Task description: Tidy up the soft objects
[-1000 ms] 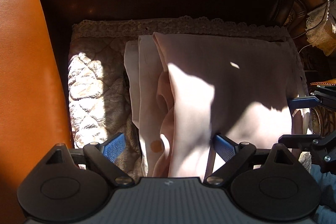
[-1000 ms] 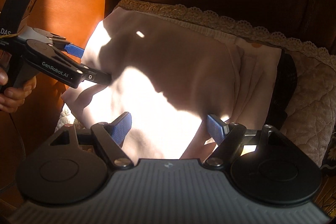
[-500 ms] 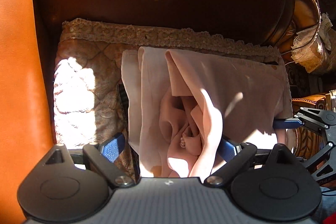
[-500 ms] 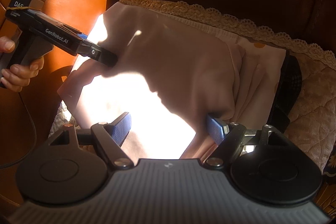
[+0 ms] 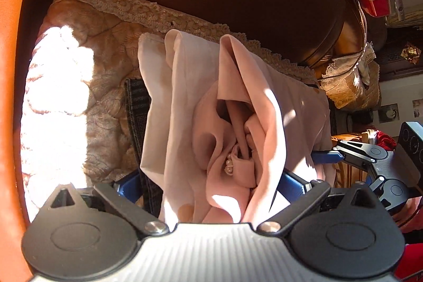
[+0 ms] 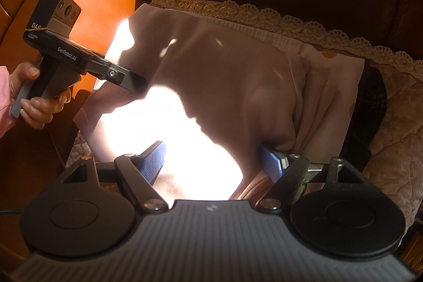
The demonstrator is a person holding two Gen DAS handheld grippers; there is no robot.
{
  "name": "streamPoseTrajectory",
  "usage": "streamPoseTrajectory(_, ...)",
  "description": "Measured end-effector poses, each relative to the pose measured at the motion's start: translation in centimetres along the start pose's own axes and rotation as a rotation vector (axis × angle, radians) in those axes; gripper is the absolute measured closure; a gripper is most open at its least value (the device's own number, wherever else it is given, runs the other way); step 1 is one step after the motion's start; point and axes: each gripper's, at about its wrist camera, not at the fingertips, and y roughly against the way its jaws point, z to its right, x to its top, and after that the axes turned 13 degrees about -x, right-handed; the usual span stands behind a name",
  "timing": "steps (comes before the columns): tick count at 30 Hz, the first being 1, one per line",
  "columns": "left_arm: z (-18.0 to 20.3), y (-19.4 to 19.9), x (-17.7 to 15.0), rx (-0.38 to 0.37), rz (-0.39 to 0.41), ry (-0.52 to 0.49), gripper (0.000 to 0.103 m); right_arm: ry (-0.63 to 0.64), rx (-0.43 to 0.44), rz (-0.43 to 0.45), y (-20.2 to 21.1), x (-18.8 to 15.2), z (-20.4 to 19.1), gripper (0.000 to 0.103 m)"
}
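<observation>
Handling limp, slippery pale-pink folded fabric (image 5: 264, 107) on the quilted lace-trimmed cushion (image 5: 105, 86): both your grippers gape wide (pinch doubled edges).

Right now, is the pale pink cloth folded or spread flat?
Folded. The pale pink cloth is doubled over on the quilted beige cushion, its open side showing layered edges and bunched inner folds.

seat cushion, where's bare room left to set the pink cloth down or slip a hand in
Free: the quilted cushion strip between the orange armrest and the dark checked fabric, partly sunlit. In the right wrist view, another bare patch beyond that fabric, under the lace trim. Crowded: the middle, where the pink cloth and cream cloth lie, both grippers at its edges.
</observation>
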Motion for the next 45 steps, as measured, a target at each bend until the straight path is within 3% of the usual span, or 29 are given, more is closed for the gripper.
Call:
streamPoseTrajectory(3, 0.2, -0.4, 0.0, 0.000, 0.007, 0.004, 0.002, -0.008, 0.006, 0.001, -0.2, 0.1, 0.1, 0.018)
streamPoseTrajectory(6, 0.7, -0.8, 0.0, -0.004, -0.007, -0.003, 0.009, -0.017, 0.008, 0.002, -0.6, 0.3, -0.1, 0.018)
streamPoseTrajectory(11, 1.6, -1.4, 0.1, -0.018, -0.036, -0.016, 0.009, -0.014, 0.003, 0.007, -1.0, 0.4, -0.3, 0.017)
streamPoseTrajectory(17, 1.8, -2.1, -0.3, 0.007, 0.006, 0.004, 0.005, -0.014, 0.013, 0.012, -1.0, 0.7, -0.3, 0.017)
streamPoseTrajectory(22, 3.4, -1.1, -1.1, 0.069, 0.040, -0.005, 0.032, -0.080, 0.084, 0.071, 0.9, 0.1, 1.7, 0.017)
streamPoseTrajectory(24, 3.9, -0.6, -1.4, 0.098, 0.047, -0.011, 0.036, -0.118, 0.090, 0.129, 2.5, -0.6, 3.5, 0.017)
streamPoseTrajectory(27, 4.4, -0.6, -1.7, 0.135, 0.054, -0.018, 0.036, -0.152, 0.040, 0.198, 3.5, -2.2, 5.7, 0.017)
streamPoseTrajectory(31, 3.9, -0.4, -1.7, 0.132, 0.065, 0.004, 0.035, -0.230, 0.007, 0.149, 3.3, -3.6, 10.0, 0.017)
streamPoseTrajectory(34, 3.6, -0.5, -1.7, 0.129, 0.064, 0.016, 0.030, -0.334, 0.061, 0.113, 2.9, -4.9, 12.6, 0.017)
streamPoseTrajectory(39, 3.0, -1.2, -1.4, 0.119, 0.040, 0.026, 0.018, -0.417, 0.122, 0.114, 0.4, -5.0, 13.1, 0.017)
streamPoseTrajectory(45, 3.0, -1.7, -1.5, 0.113, 0.041, 0.021, 0.011, -0.441, 0.225, 0.116, -0.4, -4.9, 13.5, 0.015)
